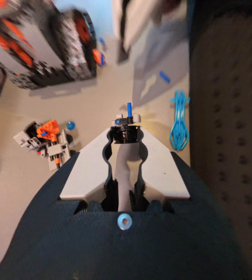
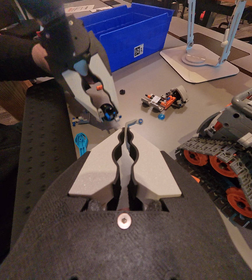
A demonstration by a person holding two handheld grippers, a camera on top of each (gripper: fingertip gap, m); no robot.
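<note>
My left gripper (image 1: 125, 133) is shut on a small black round piece (image 1: 125, 135) that carries grey connectors and a blue pin (image 1: 129, 109), held above the grey table. The same gripper (image 2: 108, 115) shows in the right wrist view, held by a gloved hand, close to my right gripper. My right gripper (image 2: 126, 131) is shut on a thin grey curved panel piece (image 2: 132, 123) with a blue pin at its far end. The two held pieces are a short way apart.
A tracked toy vehicle with orange wheels (image 2: 228, 154) stands at right. A small grey-orange sub-assembly (image 2: 166, 100), a blue round stud (image 2: 161, 117), a turquoise cage-like piece (image 2: 80, 143), a small grey assembly (image 2: 82, 118), a blue bin (image 2: 128, 33) and a stand base (image 2: 201, 66) share the table. A black perforated board (image 2: 46, 136) lies left. The grippers' ends are close to 9 centimeters from one another. The blue round stud (image 2: 161, 117) sits 10 centimeters or so from the ends of my left fingers. It is also in sight in the left wrist view (image 1: 70, 124).
</note>
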